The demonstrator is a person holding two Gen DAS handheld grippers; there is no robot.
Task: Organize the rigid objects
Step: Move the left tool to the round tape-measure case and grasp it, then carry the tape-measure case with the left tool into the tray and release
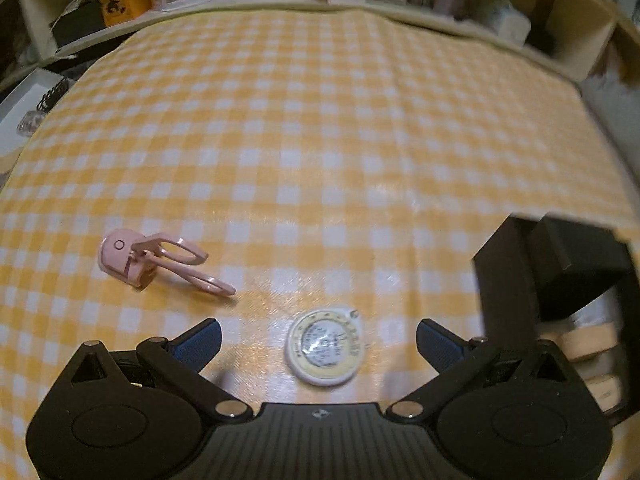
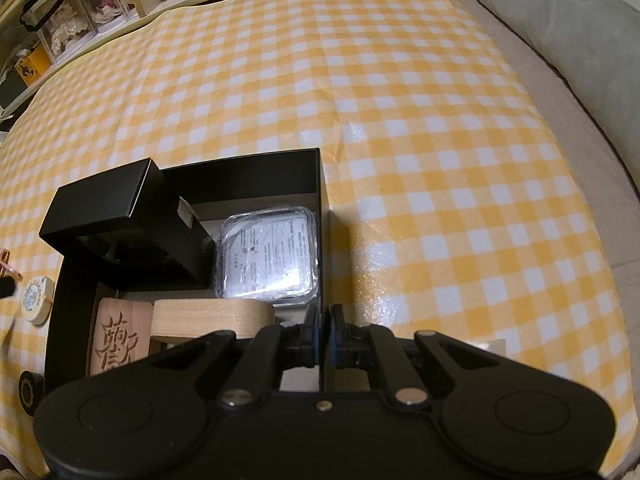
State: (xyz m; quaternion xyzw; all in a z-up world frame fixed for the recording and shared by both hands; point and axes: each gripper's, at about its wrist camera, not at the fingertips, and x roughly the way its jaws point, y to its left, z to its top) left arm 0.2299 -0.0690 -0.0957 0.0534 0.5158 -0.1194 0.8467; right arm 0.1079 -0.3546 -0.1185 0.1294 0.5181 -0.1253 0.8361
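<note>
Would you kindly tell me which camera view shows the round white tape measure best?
The left wrist view: the round white tape measure lies whole and close between the open left gripper's fingers. The right wrist view shows it only small at the left edge, beside the black box.

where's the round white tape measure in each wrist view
Left wrist: round white tape measure lies low centre on the checked cloth, between the open left gripper fingers.
Right wrist: round white tape measure sits at the far left edge, beside the black box.
Shared landmark: the black box.

open fingers (image 1: pixel 438 344), round tin (image 1: pixel 325 346) (between them)
</note>
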